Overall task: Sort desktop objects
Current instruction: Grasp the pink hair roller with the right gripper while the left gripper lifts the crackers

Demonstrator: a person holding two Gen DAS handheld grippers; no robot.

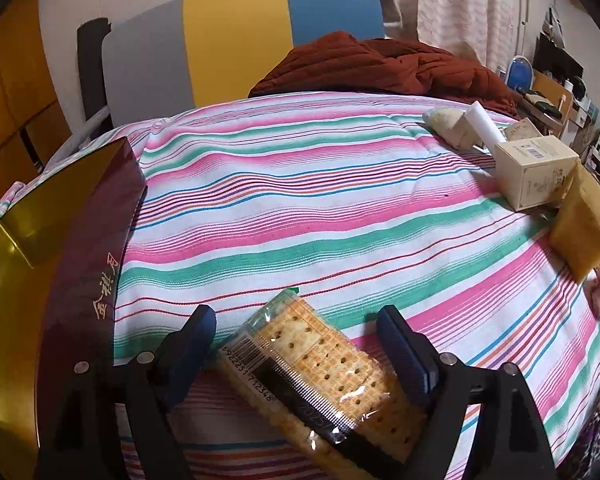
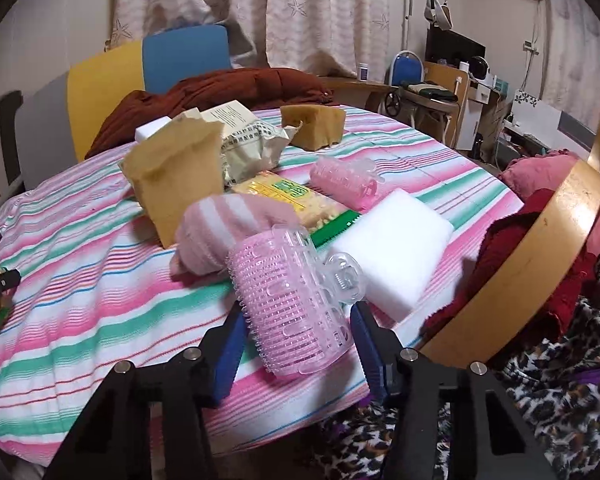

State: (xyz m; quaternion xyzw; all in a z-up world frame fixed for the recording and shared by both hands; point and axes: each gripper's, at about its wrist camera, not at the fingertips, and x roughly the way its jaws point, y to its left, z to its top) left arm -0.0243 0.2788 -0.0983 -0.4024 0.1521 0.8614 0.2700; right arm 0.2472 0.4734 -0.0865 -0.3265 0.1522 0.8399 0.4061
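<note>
My left gripper [image 1: 296,344] sits low over the striped cloth [image 1: 300,184], fingers spread wide, and a cracker packet [image 1: 320,372] lies slantwise between them, barcode end toward the left finger. Neither blue pad is touching it; there's daylight on both sides. Just to the left stands a dark red box with a gold interior [image 1: 72,264], gold lettering down its side. Far right on the cloth, a cream carton [image 1: 536,172] sits beside a brown sponge block [image 1: 584,228], with a white tube [image 1: 484,124] behind them.

Over to my right gripper [image 2: 300,344]: fingers parted here too, straddling a pink hair roller [image 2: 292,304] with a clear clip. The roller sits between the pads, close to both, but I can't tell whether either one presses it. Right behind it lies a pink striped sock [image 2: 228,220], and beside that a white foam block [image 2: 396,248]. Further back, a second pink roller [image 2: 344,180], a yellow and green packet [image 2: 276,192], a brown paper bag [image 2: 176,176] standing upright, and another brown sponge [image 2: 312,124]. A wooden chair back [image 2: 532,264] curves along the right edge.
</note>
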